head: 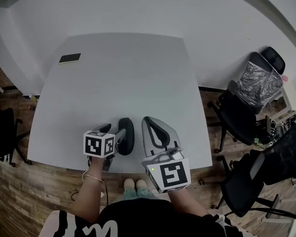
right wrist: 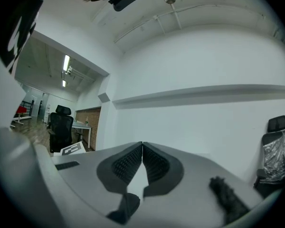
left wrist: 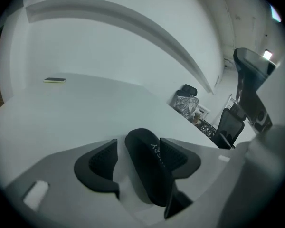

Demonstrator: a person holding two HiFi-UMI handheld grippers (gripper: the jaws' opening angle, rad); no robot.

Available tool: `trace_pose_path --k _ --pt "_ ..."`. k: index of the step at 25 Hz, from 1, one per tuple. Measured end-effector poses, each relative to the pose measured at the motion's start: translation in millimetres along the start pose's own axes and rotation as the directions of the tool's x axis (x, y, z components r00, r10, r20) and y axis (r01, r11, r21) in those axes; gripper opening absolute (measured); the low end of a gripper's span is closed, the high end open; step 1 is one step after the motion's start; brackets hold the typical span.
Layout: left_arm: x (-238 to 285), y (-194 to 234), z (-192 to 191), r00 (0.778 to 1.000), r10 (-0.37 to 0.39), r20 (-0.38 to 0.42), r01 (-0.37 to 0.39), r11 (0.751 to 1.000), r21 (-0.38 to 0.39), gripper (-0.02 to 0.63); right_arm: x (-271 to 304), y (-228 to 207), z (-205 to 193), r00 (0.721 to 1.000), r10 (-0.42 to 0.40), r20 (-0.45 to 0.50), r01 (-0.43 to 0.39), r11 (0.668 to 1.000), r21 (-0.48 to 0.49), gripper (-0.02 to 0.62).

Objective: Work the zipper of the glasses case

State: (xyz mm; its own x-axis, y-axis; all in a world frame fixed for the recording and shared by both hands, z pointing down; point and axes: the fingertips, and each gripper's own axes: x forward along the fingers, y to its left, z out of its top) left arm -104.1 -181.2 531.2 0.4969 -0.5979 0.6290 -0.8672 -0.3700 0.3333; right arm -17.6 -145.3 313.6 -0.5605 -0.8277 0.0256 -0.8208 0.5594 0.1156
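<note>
Black and oval, the glasses case (head: 126, 135) lay on the white table (head: 128, 73) close to its near edge, in front of the person and a little to their left. The left gripper (head: 114, 131) reached down over that edge onto it, its marker cube (head: 98, 144) just off the table's rim. In the left gripper view the jaws stood apart with the case between them. The case sat hard against the pad on that view's right, while a clear strip of table showed between it and the other pad, so nothing was clamped. Pale lettering ran along the top of the case (only partly readable).

Just beside the case, on the person's right, the right gripper (right wrist: 142, 148) was held about level over the table. Its two ribbed pads were pressed together tip to tip with nothing caught between them.

At the far left corner of the table, well apart from all this, lay a thin dark flat thing (head: 69, 59). Black office chairs (head: 246, 117) stood off the table's right side, on the wooden floor (head: 49, 181).
</note>
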Motion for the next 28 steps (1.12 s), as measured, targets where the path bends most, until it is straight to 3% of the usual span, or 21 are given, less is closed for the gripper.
trace_pose_path --k 6,16,21,26,28 --pt "22 -11 -11 0.996 -0.049 -0.072 0.048 0.999 -0.016 0.295 1 -12 -11 1.000 -0.006 -0.021 0.006 1.000 0.008 0.008" --pt "61 -50 -12 0.987 -0.040 -0.154 0.055 0.994 0.093 0.354 4 -25 -18 1.000 -0.006 -0.028 0.007 1.000 0.027 0.008" --pt "73 -59 -15 0.980 -0.038 -0.198 0.054 0.996 0.072 0.374 3 -35 -20 0.999 -0.017 -0.028 0.018 0.999 0.045 0.008" --pt "83 -69 -27 0.960 -0.111 -0.256 0.100 0.994 -0.053 0.402 3 -40 -22 0.999 -0.023 -0.022 0.025 0.998 0.060 0.008" --pt "83 -69 -24 0.965 -0.100 -0.242 0.098 0.995 -0.020 0.386 1 -41 -23 0.999 -0.024 -0.025 0.025 0.998 0.066 0.008"
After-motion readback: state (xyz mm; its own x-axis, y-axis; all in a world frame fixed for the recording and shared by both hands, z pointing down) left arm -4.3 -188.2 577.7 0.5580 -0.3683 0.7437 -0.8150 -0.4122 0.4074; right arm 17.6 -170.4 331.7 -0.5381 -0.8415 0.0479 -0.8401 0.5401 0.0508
